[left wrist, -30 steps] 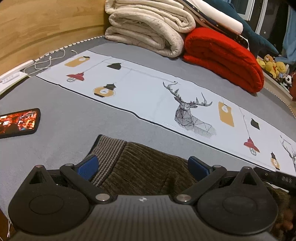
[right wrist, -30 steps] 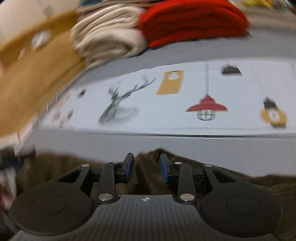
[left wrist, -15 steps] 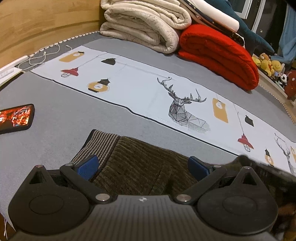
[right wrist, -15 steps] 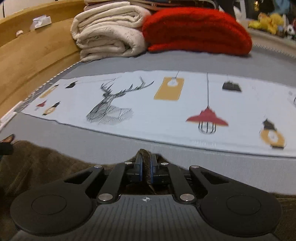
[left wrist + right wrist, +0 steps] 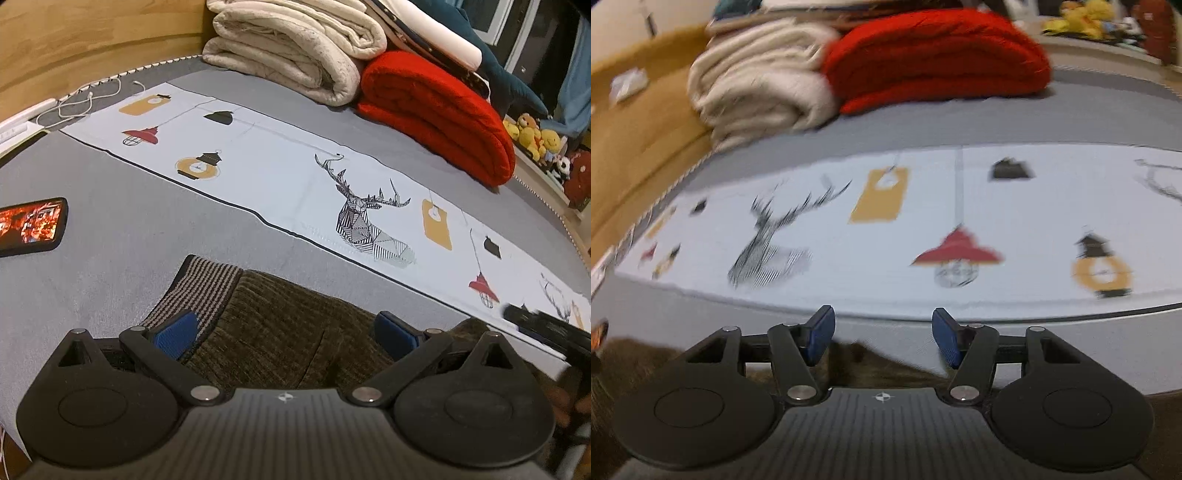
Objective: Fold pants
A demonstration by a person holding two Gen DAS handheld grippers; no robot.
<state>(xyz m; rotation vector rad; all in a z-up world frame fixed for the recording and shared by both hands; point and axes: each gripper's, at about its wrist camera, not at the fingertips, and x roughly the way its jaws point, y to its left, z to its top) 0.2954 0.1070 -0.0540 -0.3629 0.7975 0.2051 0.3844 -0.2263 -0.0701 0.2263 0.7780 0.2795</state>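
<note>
Jaws spread wide on both: left gripper (image 5: 286, 332) low over brown pants (image 5: 280, 332) lying on grey bed (image 5: 122, 236), right gripper (image 5: 882, 338) w/ pants edge below, nothing pinched.
</note>
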